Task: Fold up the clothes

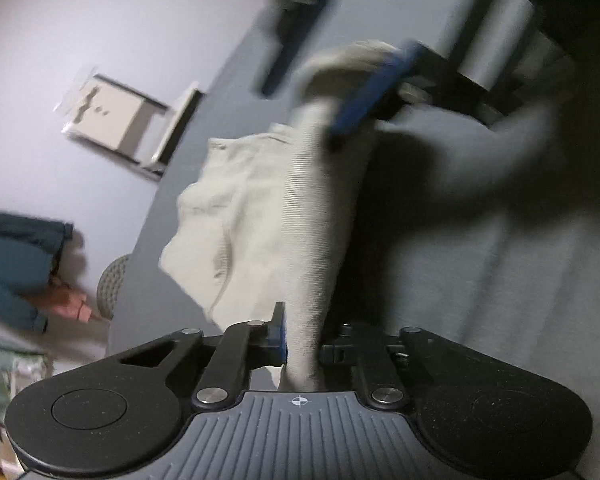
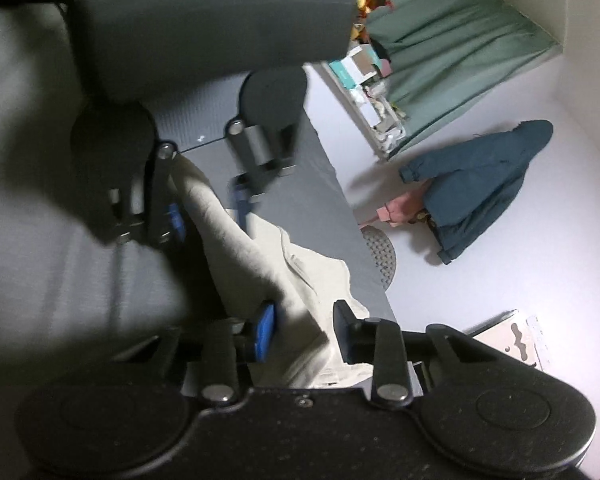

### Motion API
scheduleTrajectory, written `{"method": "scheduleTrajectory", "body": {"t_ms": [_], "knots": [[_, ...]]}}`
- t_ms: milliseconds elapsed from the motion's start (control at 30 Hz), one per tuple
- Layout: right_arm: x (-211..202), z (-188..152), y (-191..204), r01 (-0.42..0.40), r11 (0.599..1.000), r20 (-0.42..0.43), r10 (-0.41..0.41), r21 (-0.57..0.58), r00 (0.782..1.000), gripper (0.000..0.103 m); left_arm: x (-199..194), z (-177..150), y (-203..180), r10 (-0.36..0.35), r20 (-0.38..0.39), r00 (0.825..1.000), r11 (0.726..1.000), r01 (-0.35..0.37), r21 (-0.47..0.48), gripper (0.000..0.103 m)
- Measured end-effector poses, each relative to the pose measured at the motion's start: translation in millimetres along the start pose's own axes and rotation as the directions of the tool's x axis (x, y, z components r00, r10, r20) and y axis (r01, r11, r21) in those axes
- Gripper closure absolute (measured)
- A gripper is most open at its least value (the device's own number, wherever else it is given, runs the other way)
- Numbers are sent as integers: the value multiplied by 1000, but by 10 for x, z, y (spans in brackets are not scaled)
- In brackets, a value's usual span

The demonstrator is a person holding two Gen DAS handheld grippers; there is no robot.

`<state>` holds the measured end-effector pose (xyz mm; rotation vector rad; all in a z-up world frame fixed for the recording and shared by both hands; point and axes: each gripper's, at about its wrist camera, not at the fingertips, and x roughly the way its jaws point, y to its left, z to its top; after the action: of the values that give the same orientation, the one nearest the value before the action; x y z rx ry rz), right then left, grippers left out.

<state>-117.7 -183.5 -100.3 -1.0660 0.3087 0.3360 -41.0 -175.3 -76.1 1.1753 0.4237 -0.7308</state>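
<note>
A beige garment (image 1: 260,216) with a ribbed band hangs stretched between my two grippers above a dark grey surface (image 1: 500,280). My left gripper (image 1: 302,344) is shut on the ribbed band; the other gripper (image 1: 364,100) shows at the garment's far end. In the right wrist view my right gripper (image 2: 304,332) has its jaws wide apart, with the beige garment (image 2: 268,264) lying between them; whether the pads grip it is unclear. The left gripper (image 2: 204,204) shows ahead, holding the cloth's far end. Both views are blurred.
A dark teal jacket (image 2: 480,188) and pink cloth (image 2: 404,208) hang on the pale wall. A flat cardboard packet (image 1: 116,116) lies beside the grey surface's edge. A green curtain (image 2: 452,40) and cluttered shelves (image 2: 372,80) stand further off. A round grey perforated object (image 2: 382,256) sits at the edge.
</note>
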Motion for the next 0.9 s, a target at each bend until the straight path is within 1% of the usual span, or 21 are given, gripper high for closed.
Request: {"method": "scheduleTrajectory", "body": {"t_ms": [33,100,167,233,267,300,367,400,433,467,567,633,767,900], "knots": [[-7,-6,-22,2,1000,0,-2,9,1000,72,-10,-44,36,-4,-4,1000,1000,4,-22,91],[-11,-12,-40,3,1000,-4,-3,22,1000,71,-47,-24,80,9,6,1000,999,-9,-48,92],[33,1,-14,-5,1000,-16,6,26,1000,65,-56,-31,157,14,18,1000,996,-12,-83,92],[103,16,70,-14,1000,-36,14,3,999,40,-90,-54,195,18,27,999,996,-16,-87,92],[122,15,144,-14,1000,-44,13,-25,999,37,-105,-55,206,22,31,999,996,-19,-82,92],[140,13,219,-14,999,-52,11,-53,999,37,-100,-63,215,19,32,999,997,-16,-72,92],[194,11,326,-1,996,-74,-6,-94,997,42,-87,-78,225,15,36,999,999,-13,-45,92],[233,9,348,16,994,-88,-26,-104,996,56,-87,-91,220,14,37,999,999,-13,-34,92],[272,8,370,33,993,-102,-45,-114,994,77,-104,-104,225,8,43,999,999,-6,-35,92],[285,12,355,46,993,-111,-58,-108,992,85,-124,-118,228,1,48,999,999,0,-37,92],[198,77,229,32,998,-112,-38,-57,993,87,-332,-204,171,-27,65,998,999,29,-41,92],[64,152,234,1,998,-114,-8,-60,993,87,-517,-303,98,-51,71,996,998,54,-41,92],[-169,360,296,-84,995,-101,79,-50,992,87,-971,-506,-92,-111,83,990,993,115,-41,92],[-584,576,459,-186,983,-80,185,-3,979,87,-1471,-645,-263,-194,97,976,978,200,-65,92]]}}
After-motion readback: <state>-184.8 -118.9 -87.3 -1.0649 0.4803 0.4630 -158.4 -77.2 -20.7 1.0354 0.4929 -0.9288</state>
